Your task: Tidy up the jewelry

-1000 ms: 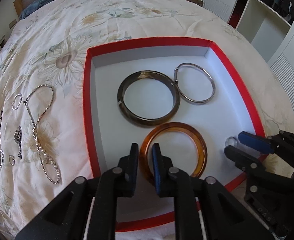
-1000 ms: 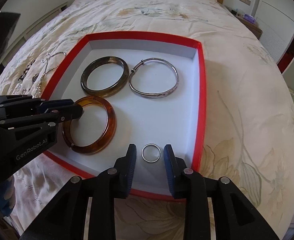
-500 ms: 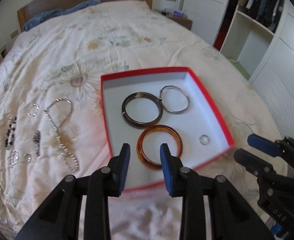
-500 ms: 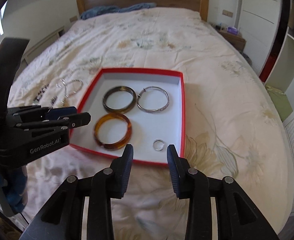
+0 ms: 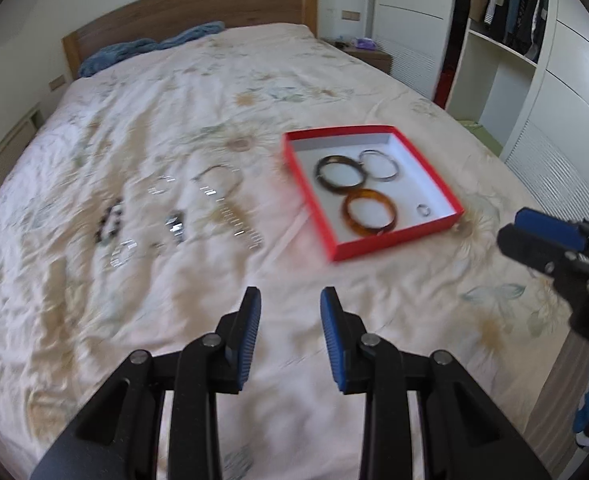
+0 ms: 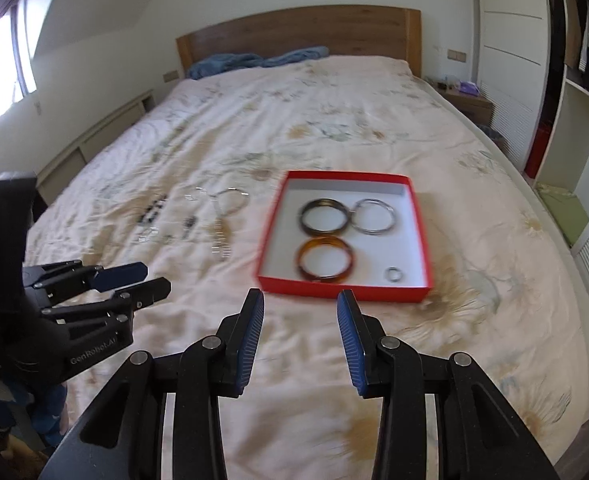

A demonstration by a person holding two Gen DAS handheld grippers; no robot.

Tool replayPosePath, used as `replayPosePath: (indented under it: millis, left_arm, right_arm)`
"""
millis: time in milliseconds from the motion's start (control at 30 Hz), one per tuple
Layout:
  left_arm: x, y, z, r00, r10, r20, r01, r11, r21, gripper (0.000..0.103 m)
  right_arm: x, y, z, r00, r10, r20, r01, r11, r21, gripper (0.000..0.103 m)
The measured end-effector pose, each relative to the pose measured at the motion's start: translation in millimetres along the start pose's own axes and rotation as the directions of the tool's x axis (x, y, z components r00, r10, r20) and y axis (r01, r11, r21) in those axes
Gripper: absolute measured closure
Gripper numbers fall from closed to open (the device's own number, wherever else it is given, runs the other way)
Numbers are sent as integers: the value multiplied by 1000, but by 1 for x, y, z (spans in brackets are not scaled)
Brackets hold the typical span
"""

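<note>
A red box (image 5: 398,242) (image 6: 342,290) with a white floor lies on the bed. In it are a dark bangle (image 5: 339,172) (image 6: 324,217), a silver bangle (image 5: 379,164) (image 6: 373,216), an amber bangle (image 5: 369,212) (image 6: 324,259) and a small silver ring (image 5: 424,210) (image 6: 393,274). Loose jewelry lies left of the box: a rhinestone necklace (image 5: 230,204) (image 6: 226,216), black beads (image 5: 109,224) and small rings (image 5: 123,254). My left gripper (image 5: 290,322) (image 6: 134,280) and right gripper (image 6: 300,320) (image 5: 514,228) are open, empty, and well back from the box.
The bed has a floral cover (image 5: 174,120), a wooden headboard (image 6: 294,36) and a blue blanket (image 5: 146,48) at its head. White wardrobes and shelves (image 5: 494,60) stand along the right side. A nightstand (image 6: 470,104) sits by the far right corner.
Both grippers pulled back and up from the box and opened wider. The amber bangle and the small ring stay in the box. The left view has swung left over the loose jewelry.
</note>
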State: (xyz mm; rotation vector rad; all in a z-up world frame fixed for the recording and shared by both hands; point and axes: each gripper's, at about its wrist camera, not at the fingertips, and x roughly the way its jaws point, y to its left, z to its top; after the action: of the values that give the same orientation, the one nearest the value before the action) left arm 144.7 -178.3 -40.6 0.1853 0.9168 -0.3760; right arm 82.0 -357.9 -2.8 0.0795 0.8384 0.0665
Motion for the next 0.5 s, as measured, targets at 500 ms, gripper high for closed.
replayPosePath:
  millis: [500]
  left_arm:
    - [-91,114,-83,979,182,95,-163,970,-180,63]
  right_arm:
    - [-52,117,-30,993,96,63,-91,992,-90,65]
